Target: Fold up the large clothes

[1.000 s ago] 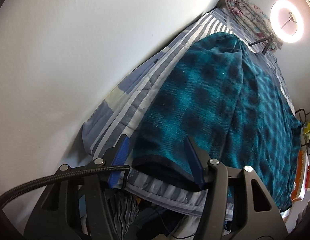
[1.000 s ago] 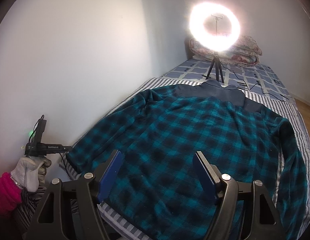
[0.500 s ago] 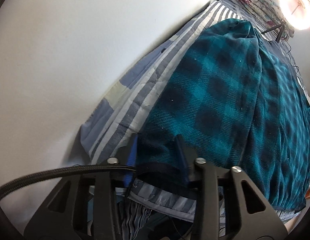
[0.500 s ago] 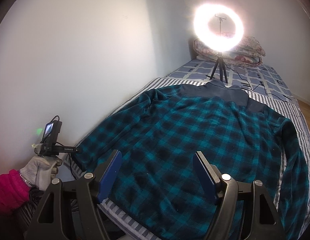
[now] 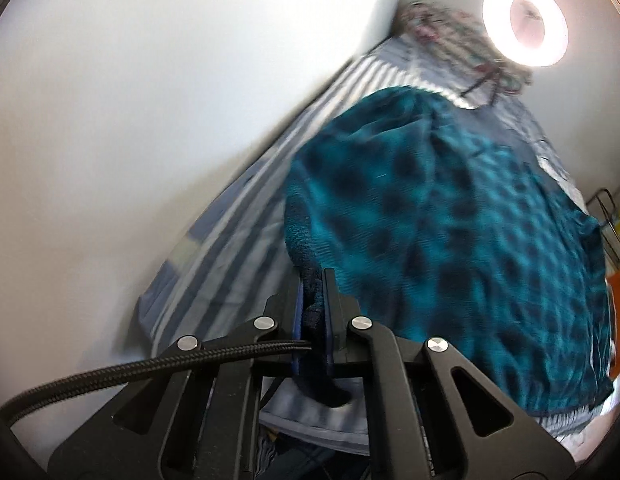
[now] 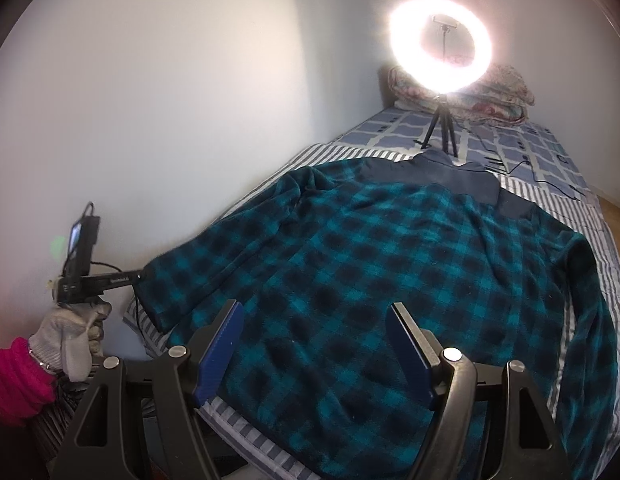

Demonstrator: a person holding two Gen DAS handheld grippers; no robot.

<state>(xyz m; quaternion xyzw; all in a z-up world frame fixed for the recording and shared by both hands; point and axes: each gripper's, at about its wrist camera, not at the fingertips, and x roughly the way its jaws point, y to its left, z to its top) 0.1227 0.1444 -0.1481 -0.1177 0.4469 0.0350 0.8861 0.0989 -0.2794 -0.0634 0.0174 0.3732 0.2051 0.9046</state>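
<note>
Left gripper (image 5: 311,304): jaws clenched on the dark cuff of the fleece pullover's (image 6: 389,288) left sleeve (image 6: 214,268), at the near corner of the bed (image 6: 545,200) on the wall side. The pads are nearly together with a wad of pile between them. The left wrist view is blurred, so the depth of the bite cannot be judged finely.

Right gripper (image 6: 315,344): jaws spread wide, holding nothing, poised above the lower body of the garment near the bed's near edge. Whether it touches the cloth cannot be told.

Garment position: the teal and black checked pullover lies flat, spread across the striped bedspread, collar toward the far end, hem at the near edge, the right sleeve (image 6: 589,320) running down along the bed's right edge.

Handling assessment: the fabric appears thick, soft and limp. It will likely drape and sag from any single hold, and is bulky rather than heavy. The pile looks grippy, so slipping is unlikely, but a shallow pinch may take only the top layer. Firmest holds, in my judgement: cuffs, hem band and shoulder seams, where the cloth is doubled.

Surroundings: a lit ring light (image 6: 441,40) on a tripod stands beyond the collar, its cable trailing on the bedspread, with folded bedding (image 6: 505,92) behind. A long carry of the sleeve should stay short of the tripod.
</note>
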